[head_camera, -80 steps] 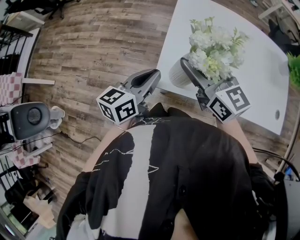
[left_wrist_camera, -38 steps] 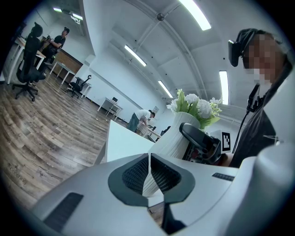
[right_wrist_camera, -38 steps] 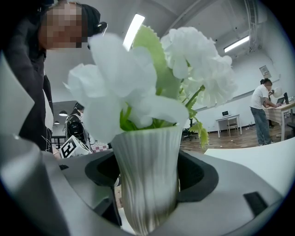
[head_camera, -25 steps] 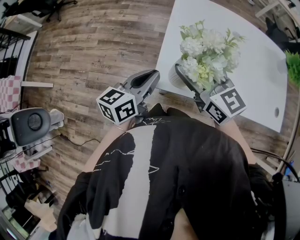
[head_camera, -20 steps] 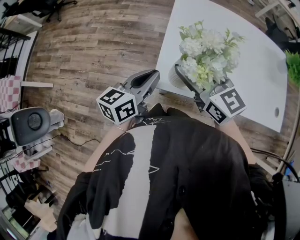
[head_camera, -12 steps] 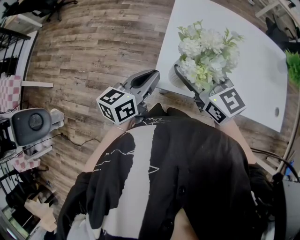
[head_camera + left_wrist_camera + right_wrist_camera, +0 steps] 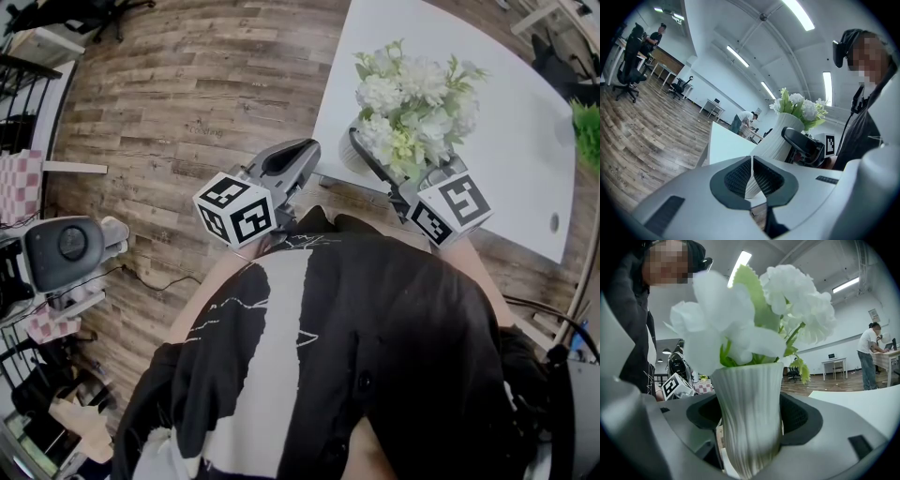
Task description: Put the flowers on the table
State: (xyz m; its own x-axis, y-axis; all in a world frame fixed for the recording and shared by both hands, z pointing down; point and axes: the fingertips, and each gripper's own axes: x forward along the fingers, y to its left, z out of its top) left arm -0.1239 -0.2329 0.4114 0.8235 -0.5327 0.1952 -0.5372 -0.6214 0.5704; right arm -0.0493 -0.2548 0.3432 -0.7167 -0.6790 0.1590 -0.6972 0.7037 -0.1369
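White ribbed vase (image 7: 749, 394) of pale flowers (image 7: 412, 98) stands upright, clamped between the pads of the right tongs (image 7: 751, 425) at the near edge of the white surface (image 7: 506, 169); whether its base touches down I cannot tell. Just beside it, the left tongs (image 7: 752, 176) are clenched on nothing, over the wooden floor (image 7: 187, 94)

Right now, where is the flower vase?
In the head view the vase is on the right, gripped by the right tool, at the near edge of the white table.
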